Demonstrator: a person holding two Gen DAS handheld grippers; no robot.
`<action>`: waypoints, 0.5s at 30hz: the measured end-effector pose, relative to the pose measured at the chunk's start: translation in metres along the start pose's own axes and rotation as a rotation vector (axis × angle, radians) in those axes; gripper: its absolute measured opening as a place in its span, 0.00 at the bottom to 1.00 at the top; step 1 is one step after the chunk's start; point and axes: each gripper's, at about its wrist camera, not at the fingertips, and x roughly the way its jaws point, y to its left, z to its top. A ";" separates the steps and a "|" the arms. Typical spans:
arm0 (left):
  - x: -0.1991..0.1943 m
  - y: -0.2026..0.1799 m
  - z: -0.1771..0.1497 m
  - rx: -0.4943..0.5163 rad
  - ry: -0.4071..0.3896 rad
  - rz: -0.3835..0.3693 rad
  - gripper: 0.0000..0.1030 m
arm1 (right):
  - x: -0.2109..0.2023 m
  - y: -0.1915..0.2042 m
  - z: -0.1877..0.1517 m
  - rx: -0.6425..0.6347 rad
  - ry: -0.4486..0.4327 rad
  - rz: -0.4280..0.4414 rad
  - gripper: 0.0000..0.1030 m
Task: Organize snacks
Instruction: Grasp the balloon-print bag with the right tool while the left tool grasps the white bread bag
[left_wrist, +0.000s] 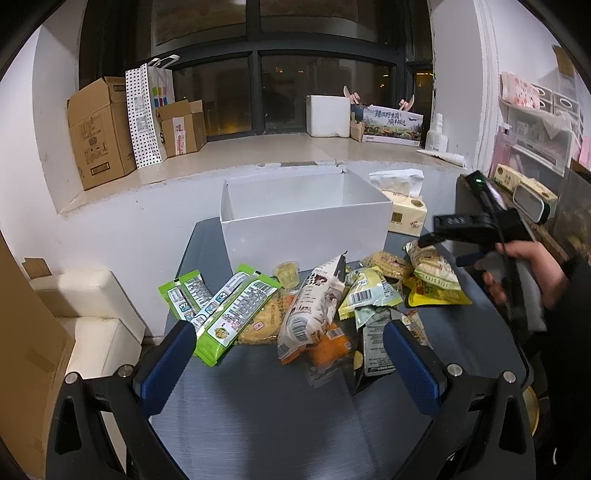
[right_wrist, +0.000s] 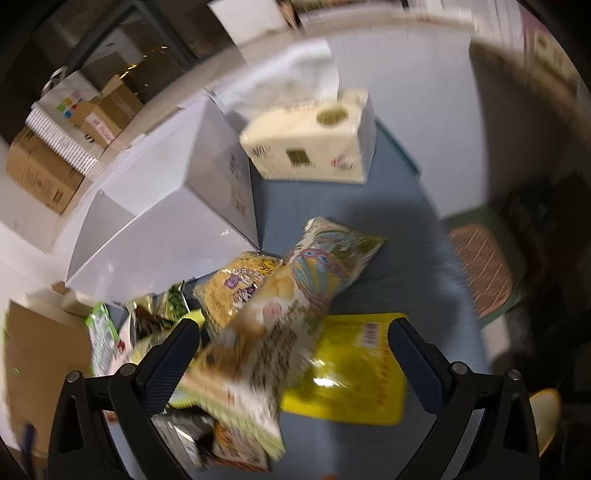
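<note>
A heap of snack packets lies on the dark table (left_wrist: 258, 406): green packets (left_wrist: 229, 314), a white packet (left_wrist: 314, 302), an orange one (left_wrist: 330, 345) and a yellow one (left_wrist: 436, 291). Behind them stands an open white box (left_wrist: 303, 218), which looks empty. My left gripper (left_wrist: 290, 354) is open, just short of the heap. My right gripper (left_wrist: 443, 251), held by a hand, hovers over the heap's right end. The right wrist view is blurred. There my right gripper (right_wrist: 293, 350) is open above a long pale packet (right_wrist: 295, 295) and a flat yellow packet (right_wrist: 354, 365).
A tissue pack (left_wrist: 402, 210) sits right of the white box (right_wrist: 166, 206). Cardboard boxes (left_wrist: 99, 133) and a dotted bag (left_wrist: 144, 114) stand on the window ledge. White cushions (left_wrist: 92, 314) lie left of the table. A padded chair (right_wrist: 480, 266) stands to its right.
</note>
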 end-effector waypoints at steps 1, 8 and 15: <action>0.001 0.001 -0.001 0.005 0.001 0.000 1.00 | 0.007 -0.001 0.002 0.020 0.020 0.011 1.00; 0.013 0.002 -0.007 0.020 0.023 -0.020 1.00 | 0.034 -0.007 0.002 0.074 0.092 0.079 0.52; 0.050 0.001 0.000 0.062 0.055 -0.104 1.00 | -0.004 -0.013 -0.011 0.081 0.022 0.190 0.43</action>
